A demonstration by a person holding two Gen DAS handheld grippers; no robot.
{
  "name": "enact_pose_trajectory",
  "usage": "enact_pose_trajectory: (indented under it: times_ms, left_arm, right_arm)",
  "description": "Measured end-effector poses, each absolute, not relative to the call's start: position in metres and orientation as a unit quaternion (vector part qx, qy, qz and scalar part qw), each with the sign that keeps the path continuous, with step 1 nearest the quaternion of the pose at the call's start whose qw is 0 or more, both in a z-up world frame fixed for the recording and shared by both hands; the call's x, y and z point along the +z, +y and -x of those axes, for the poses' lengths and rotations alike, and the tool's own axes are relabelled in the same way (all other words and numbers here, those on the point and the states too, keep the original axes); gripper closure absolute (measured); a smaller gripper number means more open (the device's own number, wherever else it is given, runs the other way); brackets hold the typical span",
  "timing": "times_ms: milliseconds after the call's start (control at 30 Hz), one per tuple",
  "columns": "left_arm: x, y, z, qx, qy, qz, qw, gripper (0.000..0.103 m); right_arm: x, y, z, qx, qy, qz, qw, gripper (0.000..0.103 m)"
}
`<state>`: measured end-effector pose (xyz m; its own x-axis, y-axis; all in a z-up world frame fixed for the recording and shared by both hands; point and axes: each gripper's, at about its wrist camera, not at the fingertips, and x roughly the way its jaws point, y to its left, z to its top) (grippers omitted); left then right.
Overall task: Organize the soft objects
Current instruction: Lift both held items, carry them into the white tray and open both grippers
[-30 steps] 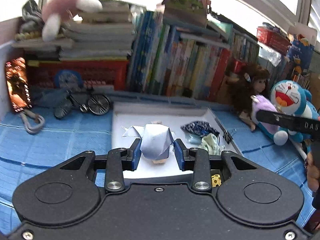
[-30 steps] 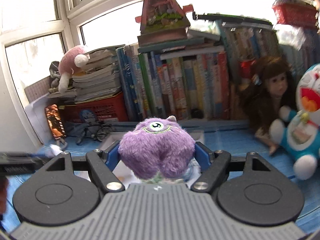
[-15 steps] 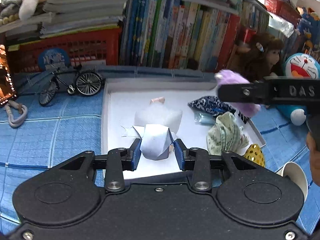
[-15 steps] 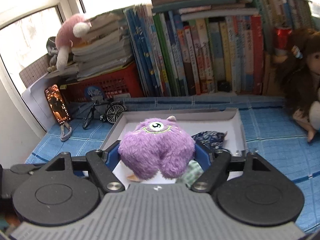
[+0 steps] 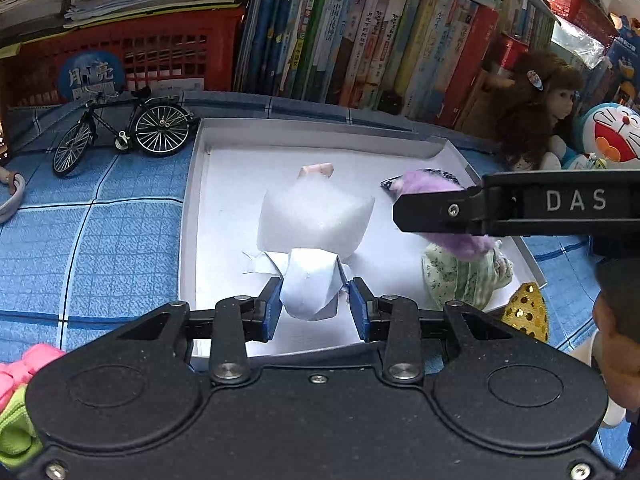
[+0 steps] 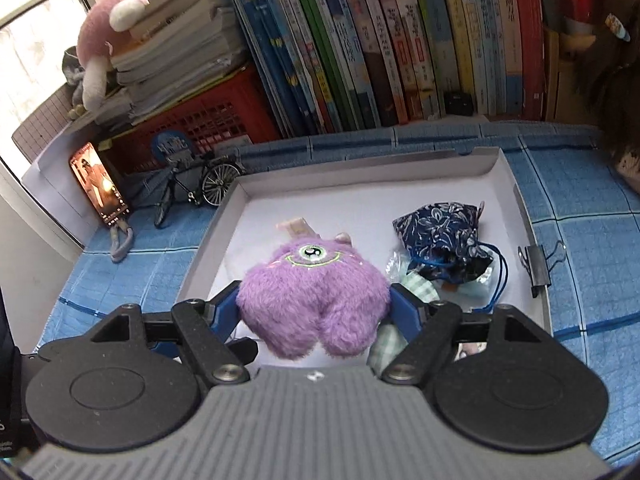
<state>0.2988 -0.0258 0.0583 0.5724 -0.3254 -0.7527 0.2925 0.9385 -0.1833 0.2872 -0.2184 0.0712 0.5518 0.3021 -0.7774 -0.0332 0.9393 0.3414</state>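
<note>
The left wrist view shows the left tongs [image 5: 314, 308] closed onto the white dress of a doll [image 5: 312, 236] lying in the white tray [image 5: 320, 132], its skirt spread toward the tray's middle and a foot poking out beyond. Only this view shows the right tongs from the side, a black bar reaching in over the tray's right half, with the purple plush monster [image 5: 428, 184] bulging above and below it, over a green checked cloth bundle [image 5: 460, 276].

The right wrist view shows what that hides: the right tongs [image 6: 314, 312] pressed onto the purple plush monster [image 6: 316, 300] from both sides, its single eye facing away. It also shows the dark blue floral pouch [image 6: 444, 236] in the tray's right part and a binder clip [image 6: 538, 266] on the right rim.

Bare tray floor lies along the far wall and the left side. Outside the left rim, a model bicycle [image 5: 120, 128] stands on the blue surface [image 5: 100, 220].
</note>
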Motion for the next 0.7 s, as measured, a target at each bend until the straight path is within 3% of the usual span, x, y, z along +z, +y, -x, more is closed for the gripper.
enact_pose_trajectory:
  times_ms: [533,700]
  left_arm:
    - [0.0501,-0.0269,-0.3089,-0.163,0.439,0.016,0.884,0.067]
    - [0.0524,-0.0284,-0.3072,-0.162,0.435,0.015,0.886,0.054]
  right_arm:
    - [0.0641,-0.2171,-0.2978,0.073,0.479,-0.135,0.864,0.021]
    - [0.0696,-0.219,-0.2947,0.08,0.479,-0.137,0.864,0.021]
